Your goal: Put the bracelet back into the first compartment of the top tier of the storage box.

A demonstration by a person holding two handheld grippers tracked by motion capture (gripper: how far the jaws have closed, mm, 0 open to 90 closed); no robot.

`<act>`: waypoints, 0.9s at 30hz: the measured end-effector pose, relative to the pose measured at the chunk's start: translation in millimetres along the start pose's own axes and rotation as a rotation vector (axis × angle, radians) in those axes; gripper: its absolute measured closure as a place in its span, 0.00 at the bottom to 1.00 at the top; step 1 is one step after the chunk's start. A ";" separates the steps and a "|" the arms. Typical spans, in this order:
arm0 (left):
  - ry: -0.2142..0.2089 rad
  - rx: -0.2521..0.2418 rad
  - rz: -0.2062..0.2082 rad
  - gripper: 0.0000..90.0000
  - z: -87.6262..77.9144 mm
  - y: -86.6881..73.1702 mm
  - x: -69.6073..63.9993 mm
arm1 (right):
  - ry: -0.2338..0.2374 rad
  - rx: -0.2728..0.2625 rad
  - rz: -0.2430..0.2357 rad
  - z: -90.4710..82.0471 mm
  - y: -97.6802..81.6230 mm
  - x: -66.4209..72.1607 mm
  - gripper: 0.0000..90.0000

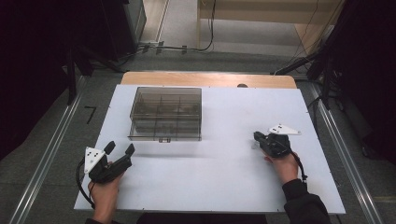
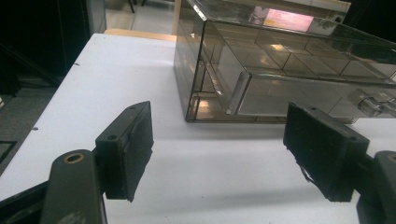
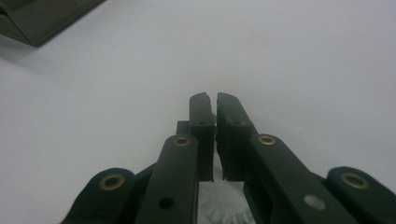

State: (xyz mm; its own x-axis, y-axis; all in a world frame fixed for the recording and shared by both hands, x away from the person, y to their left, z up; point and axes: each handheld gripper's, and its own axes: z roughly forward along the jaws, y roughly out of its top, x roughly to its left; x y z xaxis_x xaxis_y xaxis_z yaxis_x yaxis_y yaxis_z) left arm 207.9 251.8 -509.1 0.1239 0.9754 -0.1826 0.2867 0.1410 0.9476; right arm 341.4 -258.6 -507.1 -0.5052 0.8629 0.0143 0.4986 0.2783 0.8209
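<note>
Two hand-held grippers wait on a white counter [image 1: 224, 182] near a closed organizer box [image 1: 166, 113].

Left gripper [image 1: 119, 150] fingers wide apart, empty, facing the box; right gripper [image 1: 258, 137] fingers closed, seemingly on nothing. Box unopened.

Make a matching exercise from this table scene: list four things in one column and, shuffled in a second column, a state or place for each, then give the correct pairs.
Things:
1. left hand-held gripper
2. right hand-held gripper
3. clear compartment box
4. white board

States or places:
A. lies flat as the work surface under everything
B. jaws shut
C. jaws wide apart, nothing between them
D. stands at the far left part of the board, lid down

Pairs: 1-C, 2-B, 3-D, 4-A
</note>
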 end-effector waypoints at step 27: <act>-0.001 0.005 -0.004 0.27 0.6 -0.6 0.6 | 0.086 -0.096 -0.044 -14.6 20.9 31.0 0.93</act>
State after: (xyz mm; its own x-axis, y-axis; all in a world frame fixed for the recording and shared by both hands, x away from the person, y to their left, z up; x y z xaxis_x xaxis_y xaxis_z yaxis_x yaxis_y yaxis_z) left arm 208.4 252.1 -509.9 0.1242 0.9746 -0.1865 0.2924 0.1436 0.9455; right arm 325.9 -232.1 -481.2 -0.5855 0.8104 0.0222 0.4070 0.2701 0.8726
